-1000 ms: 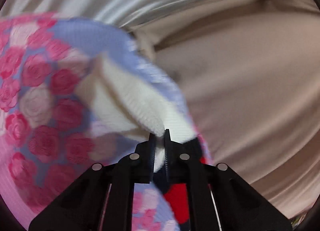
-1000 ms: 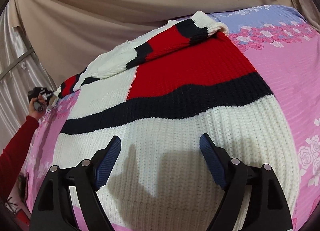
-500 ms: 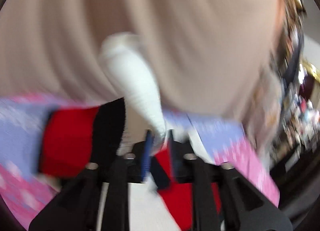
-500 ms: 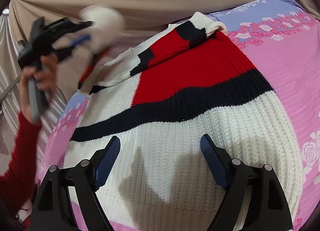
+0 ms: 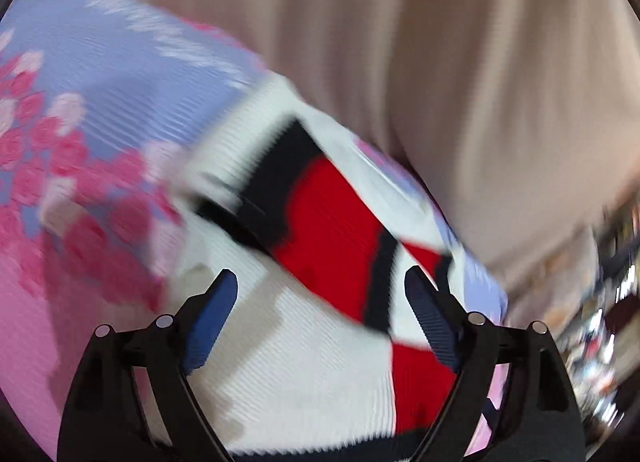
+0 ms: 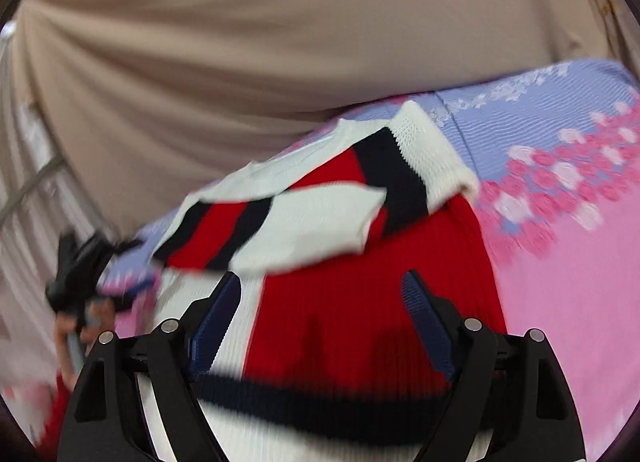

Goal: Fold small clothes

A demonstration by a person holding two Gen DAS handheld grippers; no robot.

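From the left wrist camera, the left gripper (image 5: 320, 290) hangs with its blue-padded fingers (image 5: 210, 318) spread wide and nothing between them, just above a knitted sweater (image 5: 304, 362) of white, red and black blocks. A sleeve (image 5: 320, 217) lies folded across the body of the garment, its white cuff toward the far left. The sweater rests on a bedsheet (image 5: 80, 133) printed with pink roses on lilac and pink, and a beige curtain (image 5: 460, 61) fills the far side; the whole view is blurred. From the right wrist camera, the right gripper (image 6: 322, 294) is likewise wide open and empty, poised over the red panel of the same sweater (image 6: 360, 302), with a black band crossing near its base. The folded sleeve (image 6: 304, 221) lies across the far part of the garment, its white end pointing right, beside the ribbed white hem edge (image 6: 432, 153). At the left edge the other gripper (image 6: 80, 274) shows in a person's hand (image 6: 72, 334), a red cuff below it. The rose bedsheet (image 6: 560, 242) spreads right, the beige curtain (image 6: 240, 41) behind.
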